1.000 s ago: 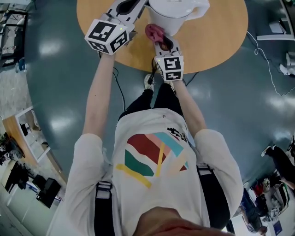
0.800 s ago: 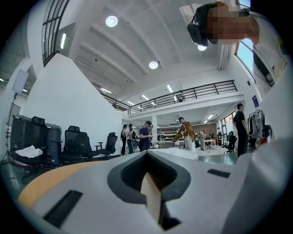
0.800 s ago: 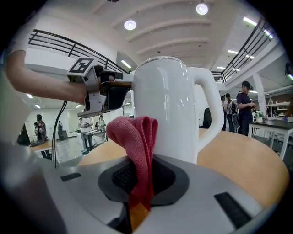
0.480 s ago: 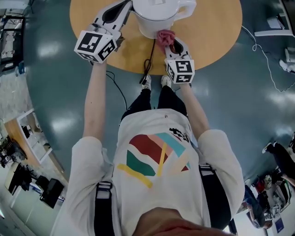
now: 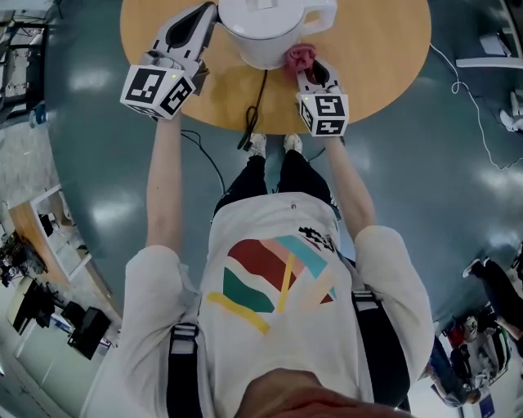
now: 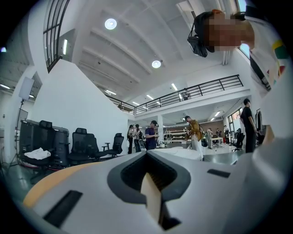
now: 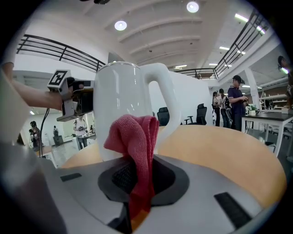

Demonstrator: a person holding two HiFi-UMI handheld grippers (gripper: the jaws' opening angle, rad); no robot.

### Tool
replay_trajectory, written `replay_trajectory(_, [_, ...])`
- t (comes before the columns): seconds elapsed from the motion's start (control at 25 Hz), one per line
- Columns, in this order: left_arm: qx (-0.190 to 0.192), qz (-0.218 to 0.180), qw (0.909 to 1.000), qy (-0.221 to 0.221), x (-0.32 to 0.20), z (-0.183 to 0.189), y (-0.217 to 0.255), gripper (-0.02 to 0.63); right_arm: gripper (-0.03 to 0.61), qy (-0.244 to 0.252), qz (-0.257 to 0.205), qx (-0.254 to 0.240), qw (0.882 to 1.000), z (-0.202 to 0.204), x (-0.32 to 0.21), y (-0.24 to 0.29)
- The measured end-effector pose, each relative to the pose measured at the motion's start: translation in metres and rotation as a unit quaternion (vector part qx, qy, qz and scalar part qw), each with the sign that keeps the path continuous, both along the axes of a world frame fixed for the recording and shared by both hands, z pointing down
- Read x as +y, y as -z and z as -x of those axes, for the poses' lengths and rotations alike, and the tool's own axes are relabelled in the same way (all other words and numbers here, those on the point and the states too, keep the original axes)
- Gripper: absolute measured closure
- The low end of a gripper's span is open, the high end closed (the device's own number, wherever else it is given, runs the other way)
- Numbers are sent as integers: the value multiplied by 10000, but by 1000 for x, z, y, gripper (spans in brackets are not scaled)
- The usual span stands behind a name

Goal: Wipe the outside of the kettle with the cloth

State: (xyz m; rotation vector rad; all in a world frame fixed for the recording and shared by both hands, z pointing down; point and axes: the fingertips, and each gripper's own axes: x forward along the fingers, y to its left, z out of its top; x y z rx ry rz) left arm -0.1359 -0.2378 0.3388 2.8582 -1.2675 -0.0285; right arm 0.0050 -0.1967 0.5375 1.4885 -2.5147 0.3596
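The kettle [image 5: 270, 33] stands on the desk [image 5: 384, 49] at 12 o'clock in the head view; the right tongs [image 5: 306, 68], clamped on the cloth [image 5: 299, 55], sit at its 4 o'clock and the left tongs [image 5: 209, 15], closed on nothing, at its 9 o'clock. The cloth is a small wad — push hard and bare tongs may scrape the wall, or the kettle may slide (nothing grips it), tugging its cord [image 5: 263, 90].

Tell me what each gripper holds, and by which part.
The right gripper pinches the red cloth by its lower folds; the left gripper is shut on nothing.
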Motion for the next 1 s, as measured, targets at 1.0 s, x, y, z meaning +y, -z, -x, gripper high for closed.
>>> replay_trajectory(1.0, [-175, -675, 9885, 1340, 23, -2, 26, 571, 532, -142, 72, -93, 9998, -39, -23, 14])
